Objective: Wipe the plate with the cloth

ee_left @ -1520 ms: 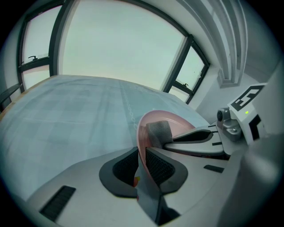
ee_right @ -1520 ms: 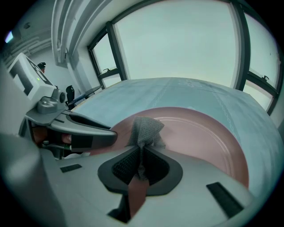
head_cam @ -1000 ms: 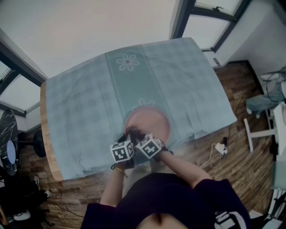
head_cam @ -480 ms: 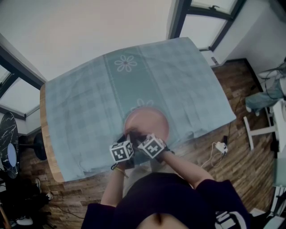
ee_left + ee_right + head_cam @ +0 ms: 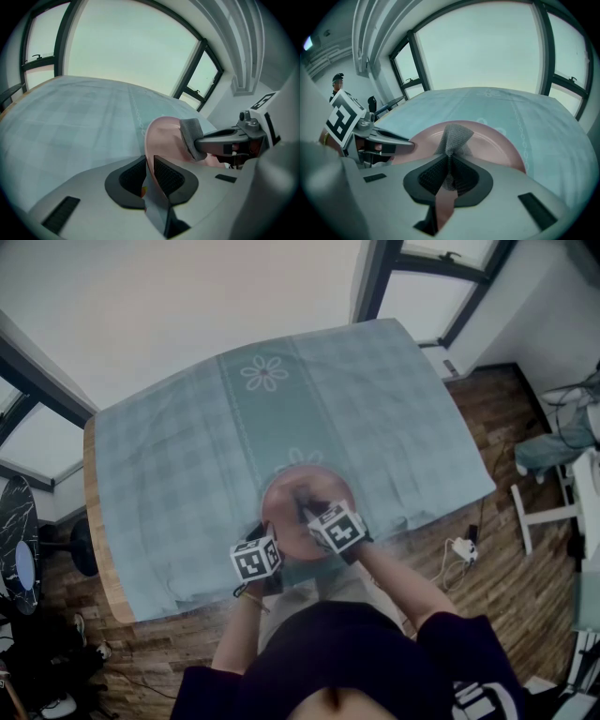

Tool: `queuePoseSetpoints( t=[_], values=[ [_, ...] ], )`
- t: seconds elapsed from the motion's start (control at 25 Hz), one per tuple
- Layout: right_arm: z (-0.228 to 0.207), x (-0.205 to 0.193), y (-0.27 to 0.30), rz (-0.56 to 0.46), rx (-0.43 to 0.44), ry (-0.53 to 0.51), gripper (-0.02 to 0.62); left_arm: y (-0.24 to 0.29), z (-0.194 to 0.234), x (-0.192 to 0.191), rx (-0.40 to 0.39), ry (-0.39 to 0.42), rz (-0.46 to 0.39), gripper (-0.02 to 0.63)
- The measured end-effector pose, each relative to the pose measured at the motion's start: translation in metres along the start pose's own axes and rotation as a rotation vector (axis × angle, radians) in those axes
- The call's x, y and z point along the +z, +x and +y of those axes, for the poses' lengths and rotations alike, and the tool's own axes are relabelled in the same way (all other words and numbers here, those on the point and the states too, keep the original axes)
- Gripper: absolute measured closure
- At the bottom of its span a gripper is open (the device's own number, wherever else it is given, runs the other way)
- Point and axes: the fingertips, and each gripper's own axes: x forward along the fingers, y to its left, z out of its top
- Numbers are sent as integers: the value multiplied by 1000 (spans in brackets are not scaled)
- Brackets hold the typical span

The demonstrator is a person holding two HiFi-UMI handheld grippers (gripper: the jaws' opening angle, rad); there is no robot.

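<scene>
A pink plate (image 5: 323, 491) lies on the teal checked tablecloth near the table's front edge. My left gripper (image 5: 266, 525) is shut on the plate's near-left rim; in the left gripper view the rim (image 5: 149, 154) runs between the jaw pads, and the plate (image 5: 164, 136) looks tilted. My right gripper (image 5: 306, 505) is shut on a bunched grey mesh cloth (image 5: 454, 135) and holds it over the plate's (image 5: 501, 145) middle. The cloth (image 5: 190, 135) and the right gripper's fingers (image 5: 215, 139) also show in the left gripper view. The left gripper's fingers (image 5: 391, 139) reach in at the left of the right gripper view.
The tablecloth (image 5: 187, 456) covers the table, with a flower print (image 5: 264, 373) at the far side. The wooden table edge (image 5: 94, 521) shows at the left. Window frames (image 5: 412, 277) stand behind; a white desk leg (image 5: 539, 521) and cables (image 5: 459, 549) are on the floor at right.
My right gripper has moved with the cloth from beside the left gripper at the plate's near-left rim rightward and further onto the plate. The left gripper has stayed put on the rim.
</scene>
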Motion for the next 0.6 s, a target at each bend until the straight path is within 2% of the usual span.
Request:
queuePoseSetpoints(
  t=[0.32,0.6],
  values=[
    [-46,3,2,50,-108,-27,563,0,0,0,-5,0,7,541],
    [-61,-11,11,107,-144,-16,563,0,-1,0,-8,-1,14,541]
  ],
)
